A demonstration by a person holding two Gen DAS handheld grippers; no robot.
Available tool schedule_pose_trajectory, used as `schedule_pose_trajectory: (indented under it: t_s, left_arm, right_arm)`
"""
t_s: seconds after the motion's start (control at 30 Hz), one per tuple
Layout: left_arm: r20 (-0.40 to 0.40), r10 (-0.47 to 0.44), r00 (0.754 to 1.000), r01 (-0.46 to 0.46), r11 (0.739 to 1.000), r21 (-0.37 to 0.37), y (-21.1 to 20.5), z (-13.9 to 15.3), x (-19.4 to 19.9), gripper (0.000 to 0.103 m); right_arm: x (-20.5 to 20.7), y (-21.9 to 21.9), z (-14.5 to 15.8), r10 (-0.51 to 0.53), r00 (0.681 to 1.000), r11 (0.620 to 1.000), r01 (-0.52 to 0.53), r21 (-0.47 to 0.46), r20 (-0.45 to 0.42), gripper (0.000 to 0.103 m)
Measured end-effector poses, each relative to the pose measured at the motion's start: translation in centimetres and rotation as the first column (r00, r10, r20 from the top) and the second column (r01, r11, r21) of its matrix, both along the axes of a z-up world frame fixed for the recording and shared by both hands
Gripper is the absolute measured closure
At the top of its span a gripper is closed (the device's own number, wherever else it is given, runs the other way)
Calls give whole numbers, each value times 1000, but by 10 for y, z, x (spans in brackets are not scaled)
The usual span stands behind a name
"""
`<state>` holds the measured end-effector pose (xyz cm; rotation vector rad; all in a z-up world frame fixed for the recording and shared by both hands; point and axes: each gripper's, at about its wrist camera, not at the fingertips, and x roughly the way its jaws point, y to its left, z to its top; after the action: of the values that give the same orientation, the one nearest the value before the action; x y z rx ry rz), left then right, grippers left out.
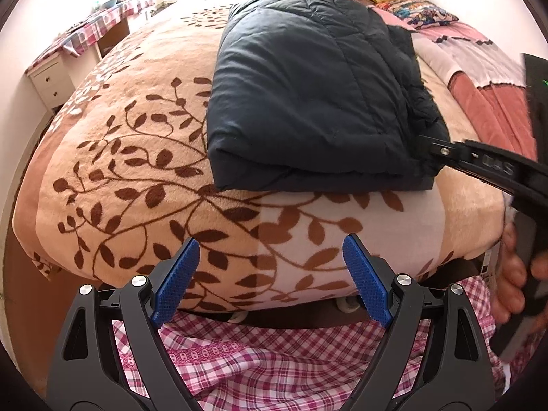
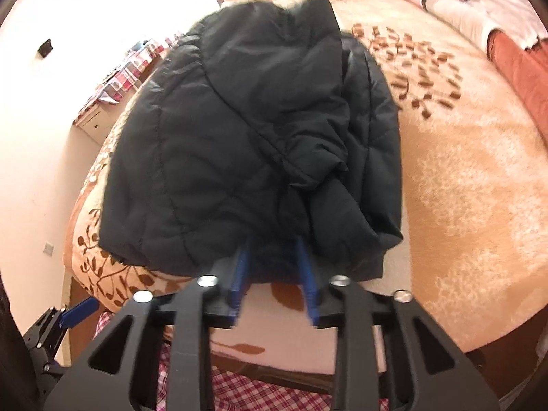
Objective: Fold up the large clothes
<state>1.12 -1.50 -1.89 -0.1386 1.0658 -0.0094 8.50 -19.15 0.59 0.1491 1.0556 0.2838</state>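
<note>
Jacket: the dark padded jacket (image 1: pixel 308 96) is lying folded into a thick rectangle on the bed, near its front edge, with the rounded fold facing the left wrist camera.
Jacket from the right: in the right wrist view the same jacket (image 2: pixel 246 144) is filling the middle of the frame, bulky and creased, with looser layers bunching along its near right side.
Bedding: a peach blanket (image 1: pixel 137 157) with brown leaf vines is covering the bed and is carrying the jacket.
Left gripper: the left gripper (image 1: pixel 270 274) is hovering off the front edge of the bed, jaws spread wide, the blue pads (image 1: pixel 178 281) gripping nothing and sitting well apart from the jacket.
Right gripper: the right gripper (image 2: pixel 274 267) is reaching into the jacket's near hem, its blue fingers (image 2: pixel 306 281) parted a little with dark fabric sitting between the tips; whether they are pinching it, I cannot tell, as the picture is blurring here.
Right gripper seen from the left: its black tip (image 1: pixel 441 152) is touching the jacket's near right corner.
Hand: the person's right hand (image 1: pixel 513 274) is wrapping around that gripper's handle at the frame edge.
Background: a white dresser (image 1: pixel 51 78) under a checked cloth is standing beside the bed, and colourful pillows (image 1: pixel 411 7) are lying at the far end.
Foreground: pink checked fabric (image 1: pixel 257 359) is showing below the bed edge.
</note>
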Motion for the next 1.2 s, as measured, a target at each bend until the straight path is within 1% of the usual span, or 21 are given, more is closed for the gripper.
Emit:
schedule_pose_trajectory:
  t_s: [0.1, 0.13, 0.17, 0.2, 0.27, 0.37, 0.47, 0.57, 0.63, 0.97, 1.2]
  left_arm:
    - [12, -5, 1000, 5, 1000, 8, -4, 3, -1, 18]
    - [14, -7, 1000, 7, 1000, 9, -4, 4, -2, 18]
    - [20, -10, 1000, 10, 1000, 13, -6, 6, -4, 18]
    - [24, -11, 1000, 11, 1000, 17, -7, 7, -5, 18]
    - [29, -10, 1000, 9, 1000, 18, -9, 10, -7, 18]
    - [40, 2, 999, -3, 1000, 25, -11, 14, -11, 18]
    - [42, 8, 999, -10, 999, 33, -14, 15, -15, 18]
    - [45, 16, 999, -18, 999, 39, -15, 16, -19, 18]
    - [44, 26, 999, -28, 999, 38, -14, 16, -19, 18]
    - [16, 48, 999, -48, 998, 42, -14, 10, -23, 18]
    - [9, 53, 999, -54, 998, 46, -16, 9, -23, 18]
  right_arm:
    - [-21, 2, 23, 29, 997, 999, -27, -25, 73, 64]
    - [-29, 1, 31, 32, 994, 999, -28, -36, 101, 60]
    - [-35, 0, 37, 29, 992, 999, -24, -46, 121, 53]
    - [-45, -2, 44, 22, 988, 998, -13, -62, 156, 51]
    - [-62, -6, 52, 26, 977, 995, -5, -97, 210, 50]
    - [-80, -9, 51, 20, 970, 990, 15, -142, 241, 49]
    - [-89, -13, 40, 4, 976, 988, 30, -152, 219, 49]
    - [-105, -15, 27, -25, 983, 991, 49, -127, 183, 49]
    - [-111, -13, 21, -21, 986, 992, 41, -120, 163, 49]
    - [-113, -4, -4, 21, 998, 992, -14, -123, 56, 49]
    - [-115, -7, -8, 14, 999, 994, -11, -109, 34, 49]
